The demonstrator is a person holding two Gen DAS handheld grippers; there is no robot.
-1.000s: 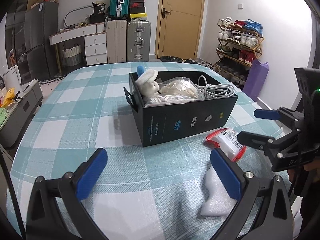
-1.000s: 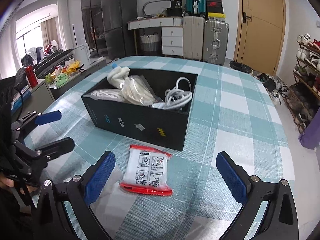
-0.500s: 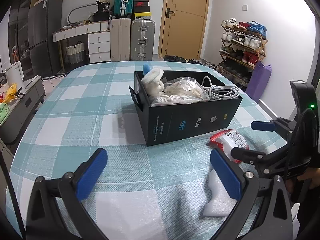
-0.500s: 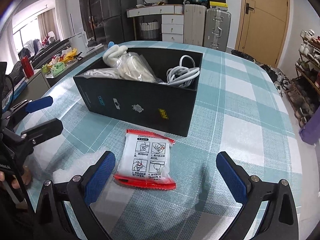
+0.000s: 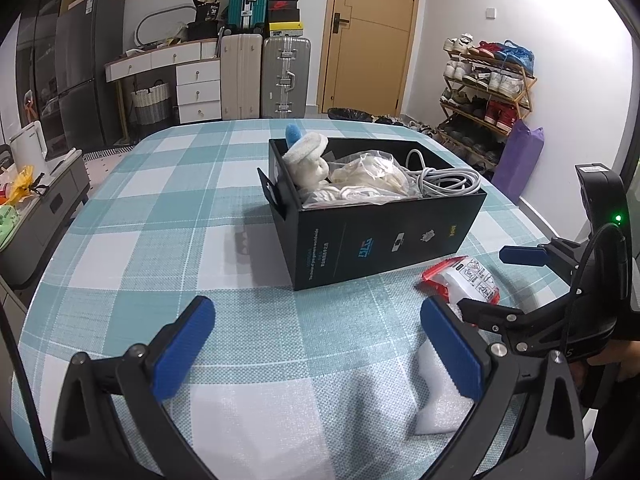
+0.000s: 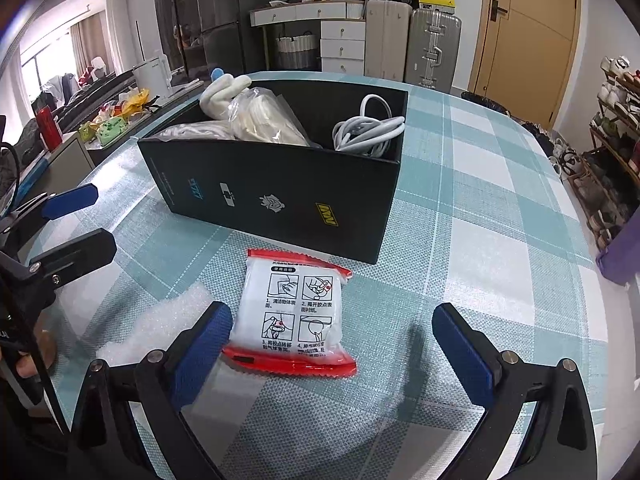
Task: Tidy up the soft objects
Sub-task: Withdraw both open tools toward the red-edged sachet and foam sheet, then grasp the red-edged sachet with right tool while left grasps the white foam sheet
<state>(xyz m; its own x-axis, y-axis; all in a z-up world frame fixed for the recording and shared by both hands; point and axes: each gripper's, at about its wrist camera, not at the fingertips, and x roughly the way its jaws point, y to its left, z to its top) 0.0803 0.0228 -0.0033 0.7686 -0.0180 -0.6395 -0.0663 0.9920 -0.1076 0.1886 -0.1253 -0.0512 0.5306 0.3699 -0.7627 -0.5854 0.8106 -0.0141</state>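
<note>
A black box [image 5: 384, 236] [image 6: 280, 192] stands on the checked tablecloth, holding a white plush toy [image 5: 308, 160] [image 6: 220, 92], a clear bag of white stuff [image 5: 376, 172] [image 6: 268, 116] and a coiled grey cable [image 5: 448, 180] [image 6: 368, 132]. A white packet with red ends [image 6: 300, 316] [image 5: 464, 280] lies flat in front of the box. My right gripper [image 6: 332, 344] [image 5: 500, 280] is open low over the packet, which lies between its fingers. A white foam piece [image 6: 160, 320] [image 5: 436, 396] lies left of the packet. My left gripper [image 5: 316, 344] [image 6: 76, 220] is open and empty, its right finger over the foam.
The round table [image 5: 152, 216] drops off near the front and right. Beyond it are suitcases [image 5: 264, 76], a drawer desk [image 5: 180, 80], a door [image 5: 368, 32], a shoe rack [image 5: 488, 88] and a purple bag [image 5: 520, 164]. A low cabinet [image 5: 40, 208] stands left. A hand [image 5: 596, 372] holds the right gripper.
Both grippers have dropped lower and moved forward. The right gripper has closed in on the red-and-white packet, which now lies between its fingers. Both stay open.
</note>
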